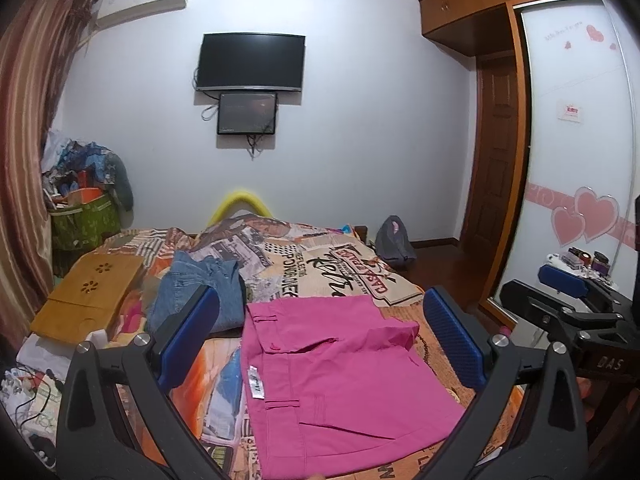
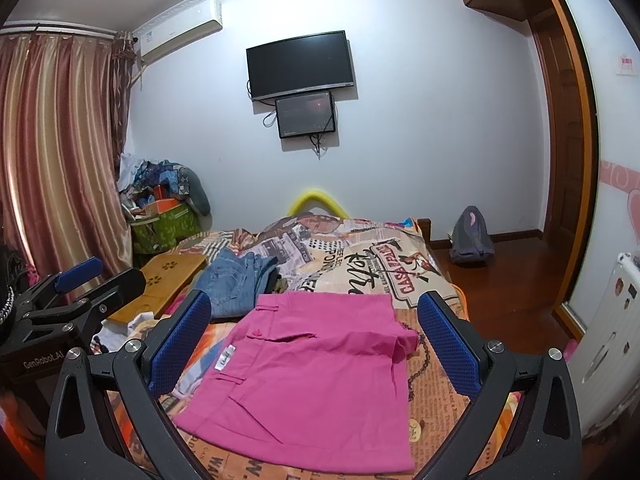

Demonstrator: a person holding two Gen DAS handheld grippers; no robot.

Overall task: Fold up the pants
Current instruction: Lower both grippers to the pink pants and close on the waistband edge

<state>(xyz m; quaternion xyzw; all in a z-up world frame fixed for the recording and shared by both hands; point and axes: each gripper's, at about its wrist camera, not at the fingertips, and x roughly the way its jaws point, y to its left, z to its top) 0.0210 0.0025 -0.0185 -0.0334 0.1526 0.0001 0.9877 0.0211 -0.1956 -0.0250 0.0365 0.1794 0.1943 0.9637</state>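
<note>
The pink pants [image 1: 340, 376] lie folded into a compact rectangle on the printed bedspread [image 1: 328, 268], waistband and white label to the left; they also show in the right wrist view [image 2: 316, 376]. My left gripper [image 1: 320, 340] is open, held above the pants and holding nothing. My right gripper [image 2: 316, 344] is open too, above the pants and empty. Each gripper shows at the edge of the other's view: the right one [image 1: 568, 292] and the left one [image 2: 80, 280]. A folded fabric end sticks up at the pants' right side [image 2: 404, 344].
Blue jeans [image 1: 200, 296] lie crumpled behind the pants on the left. A wooden lap tray [image 1: 88, 296] lies on the bed's left side. A green bin of clutter [image 1: 84, 216] stands by the curtain. A grey backpack [image 2: 470, 236] sits on the wooden floor. Wardrobe at right.
</note>
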